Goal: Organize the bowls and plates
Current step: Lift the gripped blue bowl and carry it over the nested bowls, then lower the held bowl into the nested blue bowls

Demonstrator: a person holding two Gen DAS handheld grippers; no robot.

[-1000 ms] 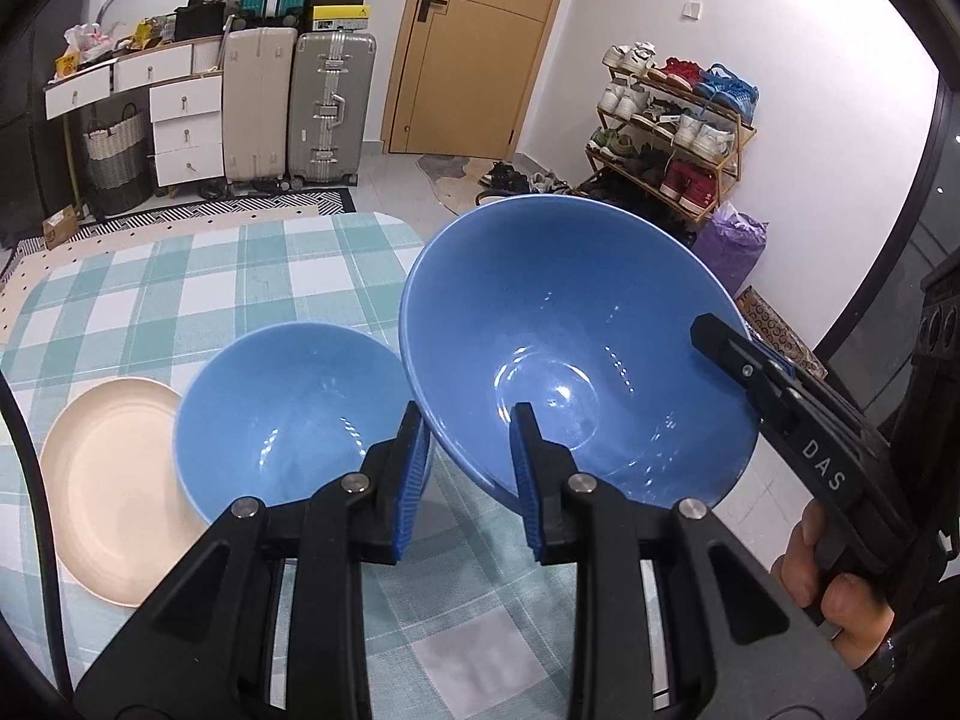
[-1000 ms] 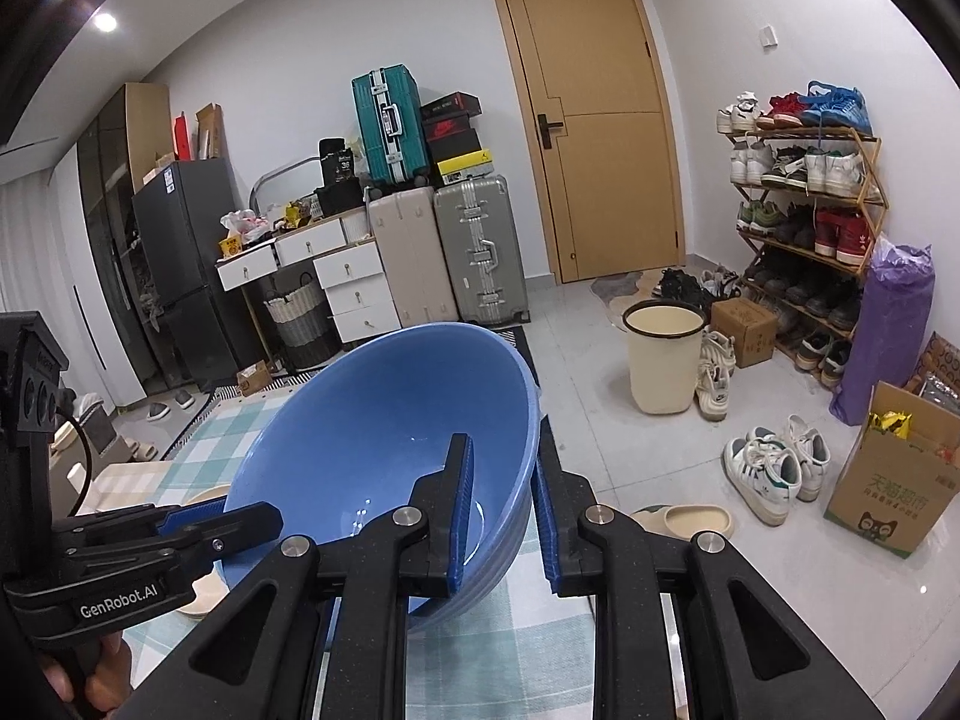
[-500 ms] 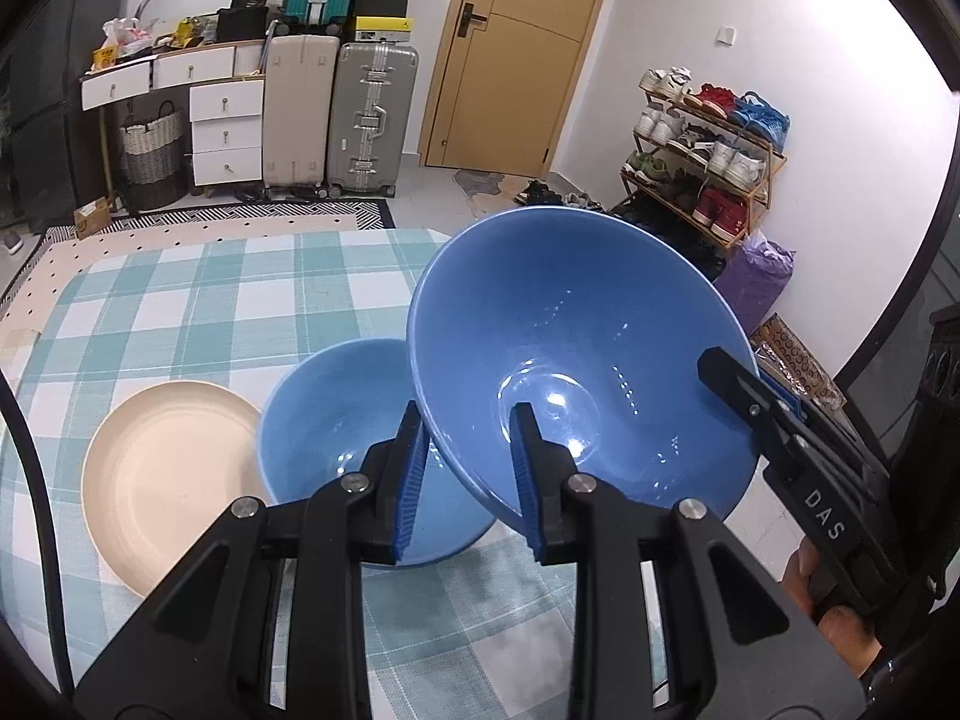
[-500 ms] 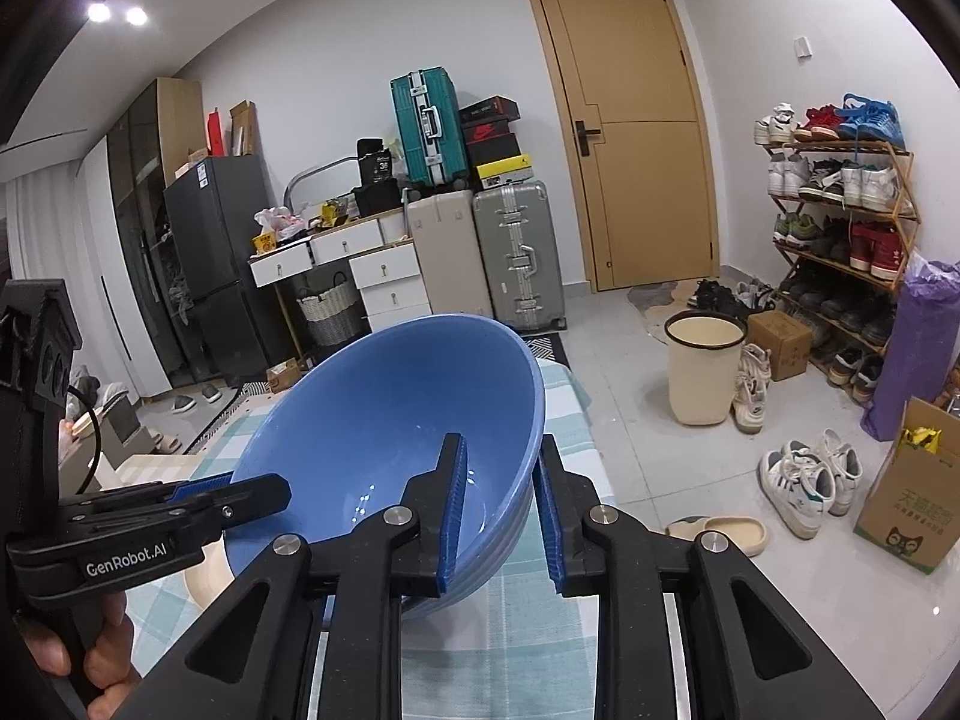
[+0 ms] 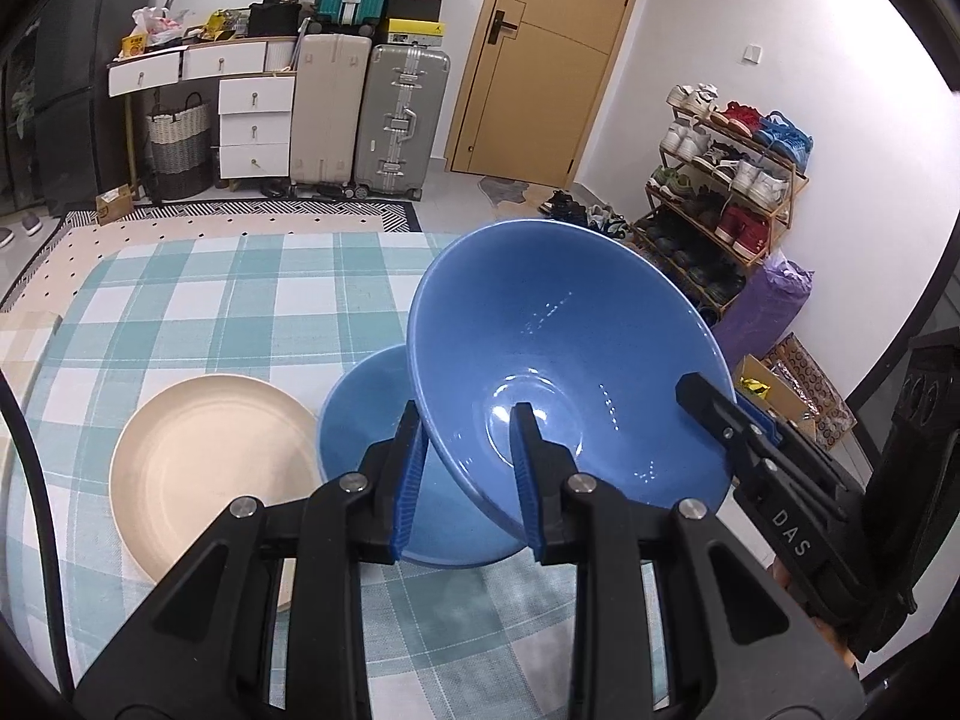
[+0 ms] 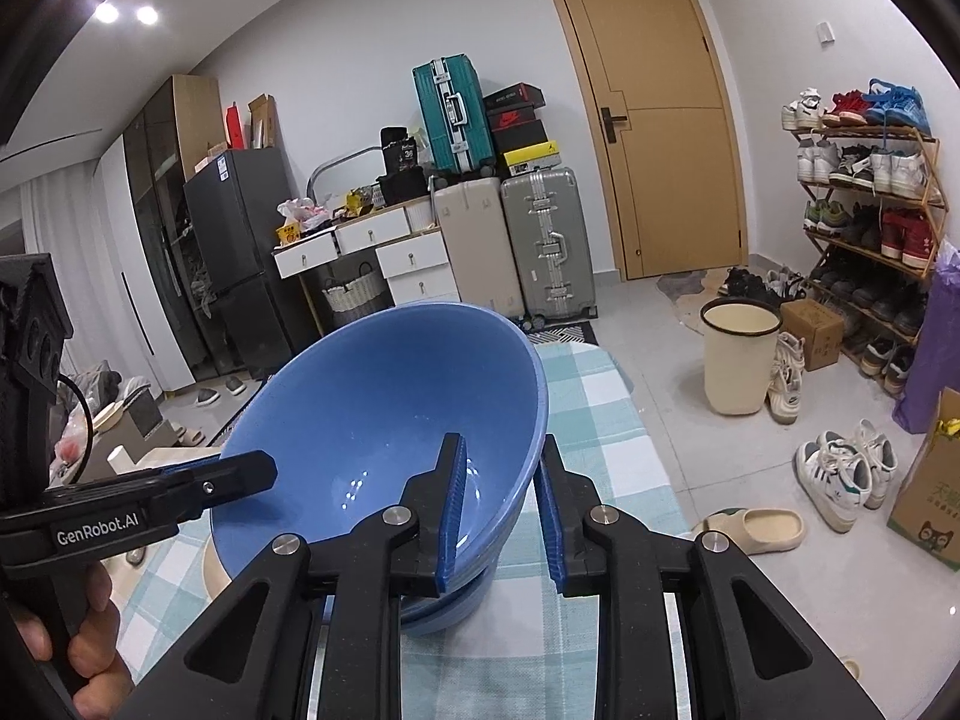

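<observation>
I have the large blue bowl held tilted in the air, partly over and into the smaller blue bowl that sits on the checked tablecloth. My left gripper pinches the big bowl's near rim, one blue pad outside the wall and one inside. My right gripper pinches the opposite rim the same way, one pad within the bowl and one behind it; in the left wrist view it shows as the black arm marked DAS at the bowl's right edge. From the right wrist view the held bowl looks nested above the lower bowl, though I cannot tell whether they touch. Just left of the lower bowl, touching or nearly touching its rim, lies the cream plate flat on the cloth. Beyond the table stand suitcases, a white drawer unit, a wooden door and a shoe rack.
</observation>
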